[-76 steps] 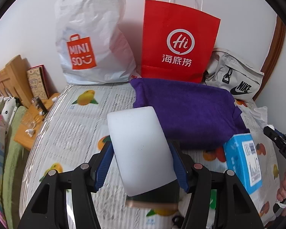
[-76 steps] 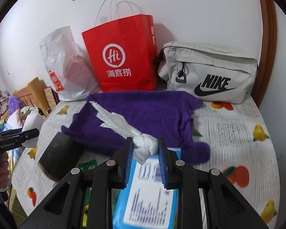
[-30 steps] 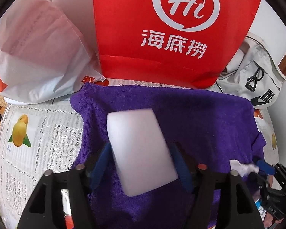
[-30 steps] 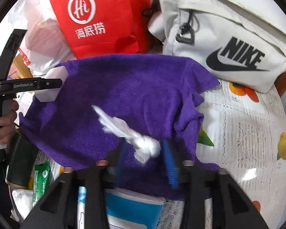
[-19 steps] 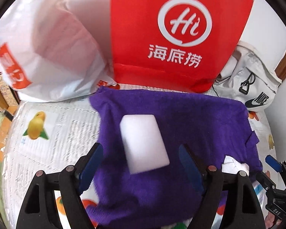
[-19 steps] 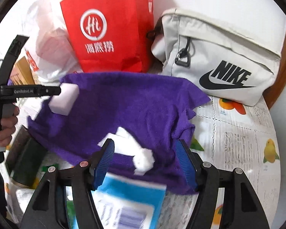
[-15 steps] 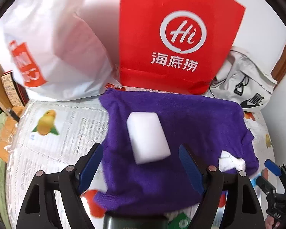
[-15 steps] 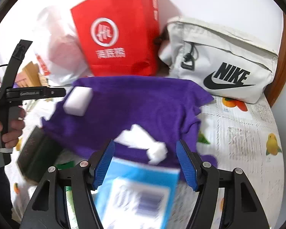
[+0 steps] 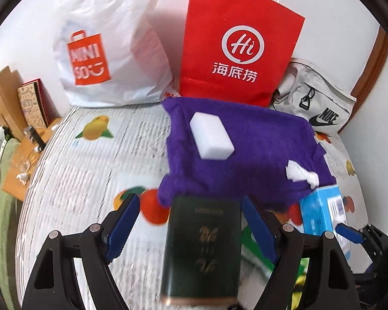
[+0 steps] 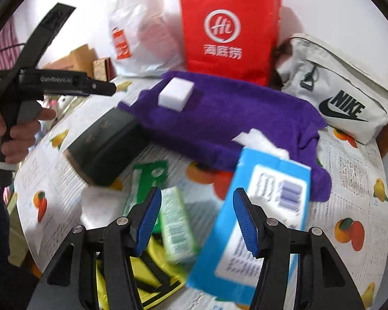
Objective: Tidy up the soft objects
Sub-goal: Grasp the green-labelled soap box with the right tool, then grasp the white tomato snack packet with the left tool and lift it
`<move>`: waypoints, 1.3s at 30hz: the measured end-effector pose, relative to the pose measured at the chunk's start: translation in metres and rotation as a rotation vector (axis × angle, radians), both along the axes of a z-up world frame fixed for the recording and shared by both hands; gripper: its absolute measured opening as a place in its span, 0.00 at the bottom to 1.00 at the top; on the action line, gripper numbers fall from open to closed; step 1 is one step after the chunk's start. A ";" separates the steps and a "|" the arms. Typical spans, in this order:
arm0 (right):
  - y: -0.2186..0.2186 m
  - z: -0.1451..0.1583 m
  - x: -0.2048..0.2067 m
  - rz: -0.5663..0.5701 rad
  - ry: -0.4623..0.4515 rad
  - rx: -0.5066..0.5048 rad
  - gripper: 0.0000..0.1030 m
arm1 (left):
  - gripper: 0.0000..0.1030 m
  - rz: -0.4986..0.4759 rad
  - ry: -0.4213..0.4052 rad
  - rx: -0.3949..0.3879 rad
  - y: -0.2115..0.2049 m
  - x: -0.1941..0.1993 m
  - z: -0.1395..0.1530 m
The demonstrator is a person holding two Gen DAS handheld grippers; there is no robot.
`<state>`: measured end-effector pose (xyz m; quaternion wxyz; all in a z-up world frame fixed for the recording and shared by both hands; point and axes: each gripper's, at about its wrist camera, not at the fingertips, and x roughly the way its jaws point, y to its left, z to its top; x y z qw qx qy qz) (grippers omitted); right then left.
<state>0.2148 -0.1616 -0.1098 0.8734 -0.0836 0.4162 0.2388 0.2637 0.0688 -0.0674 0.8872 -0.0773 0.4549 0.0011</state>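
Both hand-held grippers, left and right, are hanging spread, empty; I am picking soft items only, skipping the dark box.

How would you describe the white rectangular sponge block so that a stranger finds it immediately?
Find the tall red paper bag; the purple towel lies spread before it. The white rectangular sponge block rests on the towel's left part, smooth and brick-shaped, unlike the crumpled knotted white tissue near the right edge.

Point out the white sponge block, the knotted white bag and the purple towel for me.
white sponge block (image 9: 210,135), left wrist view, middle of its top face
knotted white bag (image 9: 301,174), left wrist view, near its knot
purple towel (image 10: 245,118), right wrist view, bare centre
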 end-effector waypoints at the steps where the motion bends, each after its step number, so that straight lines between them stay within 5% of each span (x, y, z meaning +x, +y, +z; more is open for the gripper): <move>1: 0.004 -0.001 -0.004 0.012 -0.002 -0.011 0.55 | 0.78 0.004 -0.003 -0.006 0.003 -0.006 0.000; 11: 0.040 -0.028 -0.007 0.092 0.017 -0.196 0.41 | 0.78 0.023 0.004 -0.050 0.023 -0.053 -0.016; 13: 0.045 -0.034 -0.005 0.106 0.033 -0.212 0.31 | 0.78 0.020 0.005 -0.053 0.025 -0.058 -0.019; 14: 0.046 -0.035 -0.004 0.110 0.039 -0.213 0.17 | 0.78 0.019 0.006 -0.055 0.026 -0.059 -0.020; 15: 0.046 -0.036 -0.004 0.107 0.033 -0.216 0.16 | 0.78 0.019 0.008 -0.058 0.027 -0.061 -0.021; 26: 0.021 -0.004 -0.020 0.001 -0.048 -0.071 0.16 | 0.78 -0.012 0.015 -0.062 0.017 -0.085 -0.029; 39: -0.014 0.022 -0.085 -0.087 -0.108 0.039 0.16 | 0.78 -0.116 0.054 -0.112 -0.025 -0.139 -0.053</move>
